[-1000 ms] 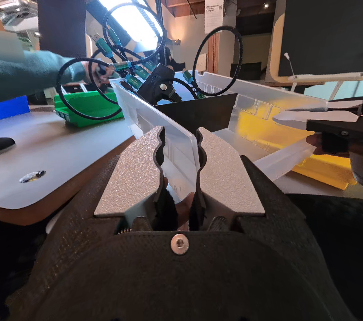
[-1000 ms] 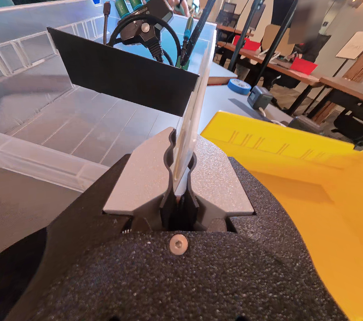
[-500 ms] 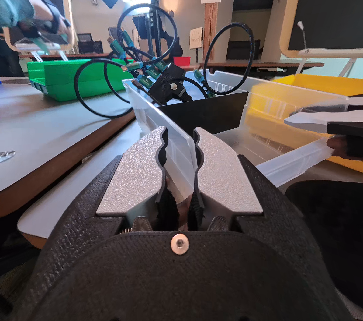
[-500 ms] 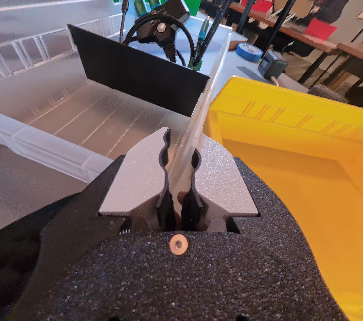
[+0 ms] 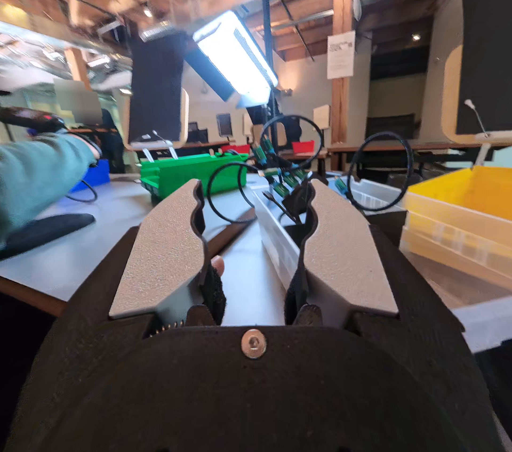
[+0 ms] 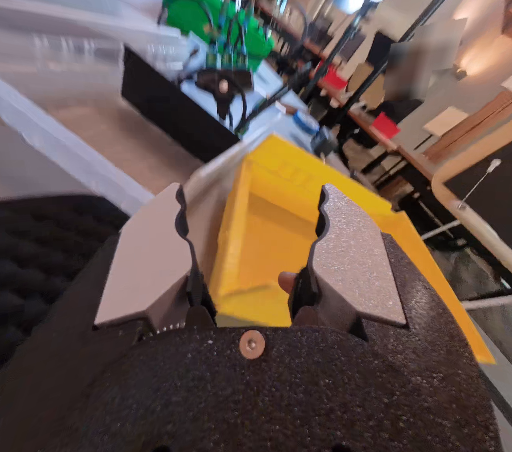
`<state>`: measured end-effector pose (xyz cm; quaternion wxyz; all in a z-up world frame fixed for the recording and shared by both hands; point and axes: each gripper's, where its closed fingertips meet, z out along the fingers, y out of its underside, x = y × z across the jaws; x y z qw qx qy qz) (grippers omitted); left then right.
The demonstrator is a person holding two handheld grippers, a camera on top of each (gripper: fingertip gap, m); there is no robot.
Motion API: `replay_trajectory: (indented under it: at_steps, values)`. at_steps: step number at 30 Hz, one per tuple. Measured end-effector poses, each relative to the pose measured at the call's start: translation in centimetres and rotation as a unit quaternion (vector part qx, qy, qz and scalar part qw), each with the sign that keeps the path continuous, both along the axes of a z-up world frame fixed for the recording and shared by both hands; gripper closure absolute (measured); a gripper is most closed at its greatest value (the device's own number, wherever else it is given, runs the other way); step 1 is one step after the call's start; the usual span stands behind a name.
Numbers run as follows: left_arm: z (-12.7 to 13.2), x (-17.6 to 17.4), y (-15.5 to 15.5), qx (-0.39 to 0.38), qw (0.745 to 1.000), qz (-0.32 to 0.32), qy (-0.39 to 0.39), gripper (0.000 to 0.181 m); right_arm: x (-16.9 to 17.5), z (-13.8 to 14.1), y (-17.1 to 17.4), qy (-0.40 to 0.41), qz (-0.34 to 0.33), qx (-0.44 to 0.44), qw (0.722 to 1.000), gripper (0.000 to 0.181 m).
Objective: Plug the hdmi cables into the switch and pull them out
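Observation:
The black HDMI switch [image 5: 297,196] sits in the far compartment of a clear plastic bin [image 5: 275,240], behind a black divider [image 6: 171,112]. Several teal-ended HDMI plugs [image 5: 281,188] stick out of it, with black cable loops [image 5: 379,170] arching above. The switch [image 6: 221,82] and plugs [image 6: 225,59] are blurred in the right wrist view. My left gripper [image 5: 255,186] is open and empty, with the bin's left wall between its fingers but not gripped. My right gripper [image 6: 252,192] is open and empty over the seam between the clear bin [image 6: 69,156] and a yellow bin [image 6: 277,220].
The yellow bin [image 5: 457,211] stands right of the clear bin. A green bin [image 5: 194,175] sits behind on the grey table [image 5: 83,231]. A person's teal sleeve [image 5: 33,175] reaches in at the left. A light panel [image 5: 235,56] on a stand hangs above. A blue tape roll [image 6: 304,120] lies farther back.
Both grippers were shut on the clear bin's side walls; both have opened and let go. The right wrist view is blurred from motion and now looks more over the yellow bin.

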<state>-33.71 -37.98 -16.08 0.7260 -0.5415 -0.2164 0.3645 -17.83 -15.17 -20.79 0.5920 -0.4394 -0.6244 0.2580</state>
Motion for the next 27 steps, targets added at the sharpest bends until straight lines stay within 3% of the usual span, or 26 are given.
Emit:
replay_trajectory:
  at_steps: [3, 5, 10, 12, 15, 18, 21, 23, 25, 27]
  values:
    - [3.1, 1.6, 0.0, 0.026, 0.999, -0.011, 0.042, 0.108, 2.0, -4.6, 1.4, -0.157, 0.031, -0.063, 0.985, 0.063]
    - [4.5, 3.0, 1.1, 0.045, 0.997, -0.044, 0.048, 0.108, 3.2, -6.8, 2.0, -0.225, 0.046, -0.065, 0.971, 0.061]
    - [5.7, 8.5, 6.3, 0.071, 0.981, -0.177, 0.043, 0.111, 4.7, -6.7, 5.7, -0.256, -0.018, 0.145, 0.956, 0.11]
    - [5.3, 11.6, 9.1, 0.057, 0.967, -0.245, 0.039, 0.114, 6.6, -6.8, 6.8, -0.303, -0.041, 0.167, 0.937, 0.117]
    - [3.0, 16.2, 13.3, -0.006, 0.941, -0.338, 0.012, 0.115, 11.6, -7.3, 9.0, -0.382, -0.082, 0.131, 0.911, 0.113]
    - [0.1, 19.2, 16.5, -0.057, 0.923, -0.381, -0.021, 0.115, 17.9, -7.8, 10.3, -0.455, -0.094, 0.104, 0.88, 0.105]
    - [-2.1, 21.5, 19.4, -0.088, 0.907, -0.408, -0.053, 0.116, 21.5, -7.3, 8.9, -0.429, -0.041, 0.051, 0.901, 0.106]
    - [-3.5, 22.7, 21.6, -0.126, 0.899, -0.417, -0.052, 0.115, 22.3, -6.3, 8.1, -0.358, -0.034, -0.033, 0.933, 0.084]
    - [-4.8, 23.1, 24.1, -0.169, 0.893, -0.415, -0.047, 0.113, 22.9, -4.7, 7.4, -0.272, -0.005, -0.105, 0.957, 0.084]
    - [-5.4, 23.3, 26.7, -0.2, 0.886, -0.415, -0.048, 0.106, 23.9, -3.5, 9.0, -0.213, -0.047, -0.134, 0.967, 0.073]
